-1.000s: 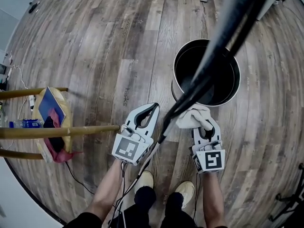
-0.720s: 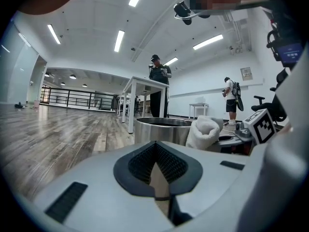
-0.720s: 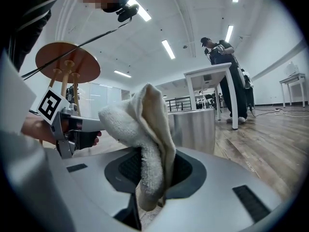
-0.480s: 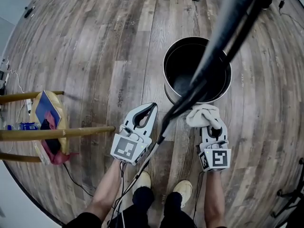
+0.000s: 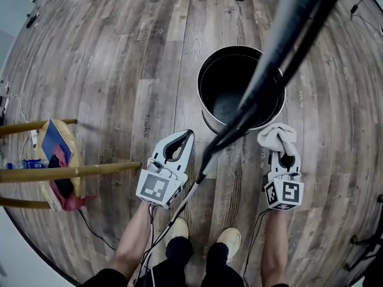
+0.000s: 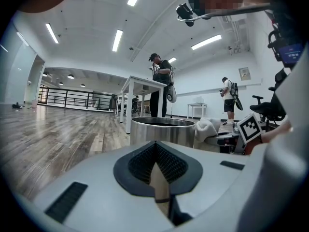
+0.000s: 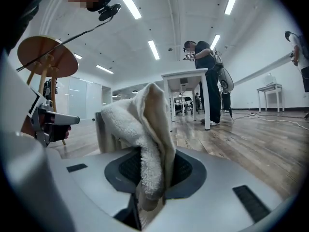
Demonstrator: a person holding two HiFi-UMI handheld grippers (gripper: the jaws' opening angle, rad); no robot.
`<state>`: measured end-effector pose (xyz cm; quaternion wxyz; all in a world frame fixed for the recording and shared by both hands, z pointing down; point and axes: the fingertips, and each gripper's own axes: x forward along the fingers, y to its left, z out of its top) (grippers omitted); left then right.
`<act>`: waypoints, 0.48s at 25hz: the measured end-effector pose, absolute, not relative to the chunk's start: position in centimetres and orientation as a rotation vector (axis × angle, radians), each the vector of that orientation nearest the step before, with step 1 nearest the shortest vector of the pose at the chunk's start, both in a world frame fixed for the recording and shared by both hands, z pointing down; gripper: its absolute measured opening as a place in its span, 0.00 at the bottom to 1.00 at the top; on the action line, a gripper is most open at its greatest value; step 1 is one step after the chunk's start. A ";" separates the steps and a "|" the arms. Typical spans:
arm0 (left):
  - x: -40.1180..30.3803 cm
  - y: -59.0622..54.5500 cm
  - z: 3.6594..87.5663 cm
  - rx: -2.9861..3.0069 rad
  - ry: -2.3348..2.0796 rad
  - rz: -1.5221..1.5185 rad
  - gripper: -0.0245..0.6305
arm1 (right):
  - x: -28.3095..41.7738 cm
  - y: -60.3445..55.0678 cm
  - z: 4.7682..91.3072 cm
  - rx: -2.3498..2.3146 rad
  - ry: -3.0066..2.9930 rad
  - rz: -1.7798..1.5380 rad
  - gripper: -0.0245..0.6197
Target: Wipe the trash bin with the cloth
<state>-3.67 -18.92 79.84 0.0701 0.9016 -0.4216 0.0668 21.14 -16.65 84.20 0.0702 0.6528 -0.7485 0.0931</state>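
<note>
A round metal trash bin (image 5: 241, 88) with a dark inside stands on the wood floor ahead of me. The bin (image 6: 161, 131) also shows in the left gripper view, just beyond the jaws, and its wall (image 7: 104, 132) sits behind the cloth in the right gripper view. My right gripper (image 5: 285, 147) is shut on a white terry cloth (image 5: 276, 137), which hangs close to the bin's right near side. The cloth (image 7: 147, 134) bulges up out of the jaws. My left gripper (image 5: 178, 143) is shut and holds nothing, left of and nearer than the bin.
A wooden stool (image 5: 60, 171) with a bag and a blue item stands at the left. A thick black pole (image 5: 272, 64) crosses the head view over the bin. My shoes (image 5: 230, 241) are below. People and a white table (image 6: 145, 98) stand far off.
My right gripper has carried the cloth to the right, from the bin's near left side round to its right near side. The left gripper has barely moved.
</note>
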 end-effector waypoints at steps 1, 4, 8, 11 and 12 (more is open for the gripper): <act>-3.7 -18.9 79.9 2.713 -1.267 0.200 0.03 | 21.3 -16.7 84.2 1.967 -2.249 0.279 0.19; -4.1 -18.9 80.0 2.708 -1.274 0.203 0.03 | 20.8 -16.5 84.2 1.953 -2.255 0.273 0.19; -4.6 -18.8 80.1 2.695 -1.289 0.204 0.03 | 19.5 -15.8 83.6 1.929 -2.286 0.266 0.19; -4.6 -18.6 80.2 2.691 -1.291 0.205 0.03 | 18.4 -14.4 82.4 1.886 -2.334 0.236 0.19; -4.7 -18.5 80.2 2.692 -1.292 0.203 0.03 | 18.0 -13.7 82.1 1.878 -2.348 0.235 0.19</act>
